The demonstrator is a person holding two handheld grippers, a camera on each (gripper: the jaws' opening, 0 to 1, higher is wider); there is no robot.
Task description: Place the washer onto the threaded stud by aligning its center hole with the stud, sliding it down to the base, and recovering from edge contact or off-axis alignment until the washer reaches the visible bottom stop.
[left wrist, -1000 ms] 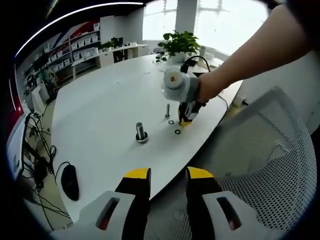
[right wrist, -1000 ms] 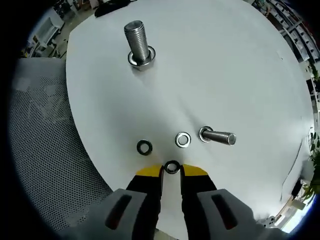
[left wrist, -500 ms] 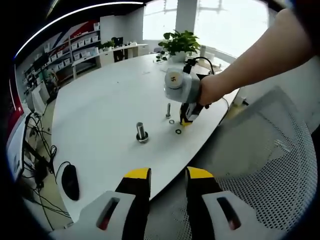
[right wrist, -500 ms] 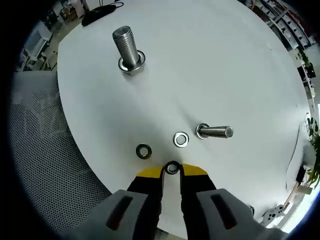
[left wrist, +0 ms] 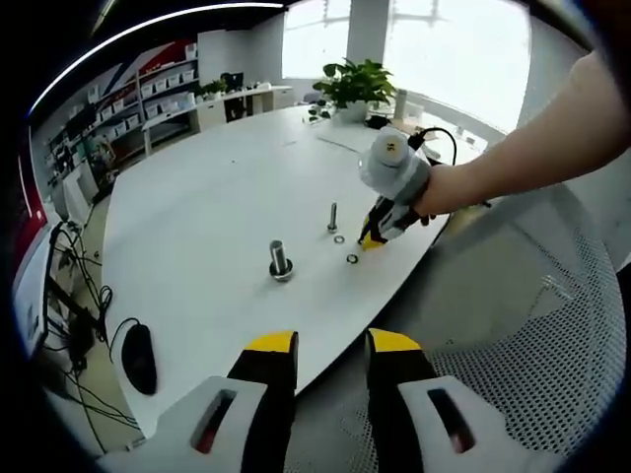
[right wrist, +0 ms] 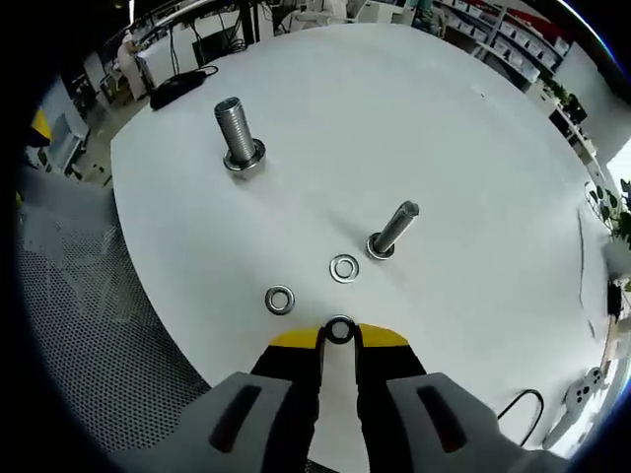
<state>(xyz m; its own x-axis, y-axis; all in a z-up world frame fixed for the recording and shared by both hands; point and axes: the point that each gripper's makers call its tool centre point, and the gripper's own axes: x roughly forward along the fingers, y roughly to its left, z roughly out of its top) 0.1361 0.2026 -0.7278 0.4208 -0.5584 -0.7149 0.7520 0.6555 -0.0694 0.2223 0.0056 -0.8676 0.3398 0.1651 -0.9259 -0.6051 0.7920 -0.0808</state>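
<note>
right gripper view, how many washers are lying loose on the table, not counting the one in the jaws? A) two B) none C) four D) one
A: two washers lie flat on the white table, one near the table edge and one next to the thin stud, while the right gripper holds a third washer between its tips.

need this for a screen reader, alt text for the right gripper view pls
The right hand-held gripper pinches a small washer between its yellow tips above a white table. Two loose washers lie beside a thin stud; a thicker stud stands farther off.
</note>
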